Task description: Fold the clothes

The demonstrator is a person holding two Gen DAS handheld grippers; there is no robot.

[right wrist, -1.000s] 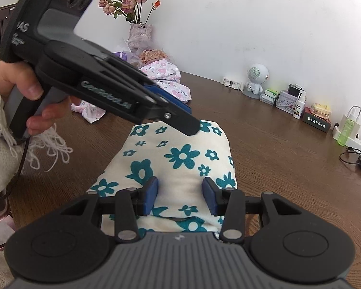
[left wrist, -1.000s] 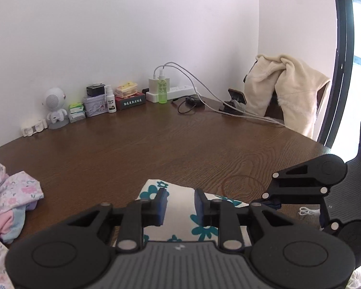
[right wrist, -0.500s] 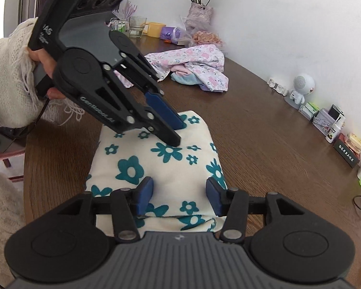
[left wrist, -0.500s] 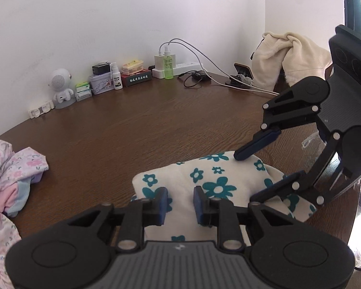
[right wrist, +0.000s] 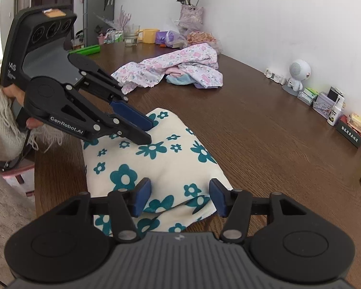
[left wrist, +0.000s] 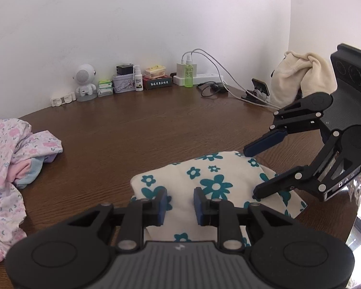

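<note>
A folded cream cloth with teal flowers (left wrist: 211,183) (right wrist: 166,161) lies at the near edge of the brown table (left wrist: 132,132). My left gripper (left wrist: 180,203) (right wrist: 149,133) hovers over one end of it. Its jaws are opening, and the cloth lies under the gap without being pinched. My right gripper (right wrist: 179,190) (left wrist: 251,172) stands over the other end. Its jaws are also opening, wide apart, with the cloth below and the pads (right wrist: 142,192) clear of it. A crumpled pile of pink floral clothes (left wrist: 16,149) (right wrist: 180,69) lies further along the table.
Along the wall stand a white robot-shaped speaker (left wrist: 84,84), small tins and bottles, a power strip (left wrist: 195,77) with cables, and a phone on a stand (left wrist: 260,89). A cream towel (left wrist: 305,77) hangs at the right. A vase (right wrist: 190,16), a yellow mug (right wrist: 149,35) and a glass crowd the far end.
Both pairs of jaws have spread apart over the folded cloth. The left view has swung so that more of the cloth and the right gripper show.
</note>
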